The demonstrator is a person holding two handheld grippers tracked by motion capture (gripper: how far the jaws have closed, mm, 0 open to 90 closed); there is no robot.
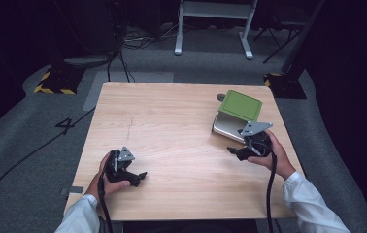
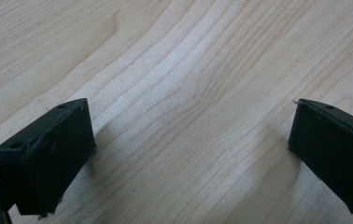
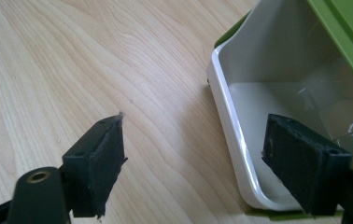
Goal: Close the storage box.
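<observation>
A white box (image 1: 227, 127) with a green lid (image 1: 241, 105) sits on the wooden table (image 1: 172, 126), out toward two o'clock from the table's middle and near its right edge. The lid is pushed back toward the far side, so the near part of the box stands open. In the right gripper view the inside of the box (image 3: 277, 98) is white and holds nothing that can be made out; a few faint light marks show low on its inner wall, too small to read. A green rim (image 3: 342, 28) crosses the top right corner of that view.

The right gripper (image 1: 236, 151) lies in the person's right hand (image 1: 274, 155) just at the near side of the box, at about six o'clock from it, pointing left across the table. Its jaws are spread wide and hold nothing. Seen along them, one jaw hangs over bare wood and the other over the open box; whether that jaw touches the rim cannot be told.

The left gripper (image 1: 140, 177) lies in the left hand (image 1: 108, 179) near the table's near left corner, at about seven o'clock from the middle, well apart from the box. Its jaws are also spread wide, with only bare wood grain (image 2: 188, 102) between them, and grip nothing.

On the grey floor beyond the table's left side a dark "4" (image 1: 66, 125) is marked.
</observation>
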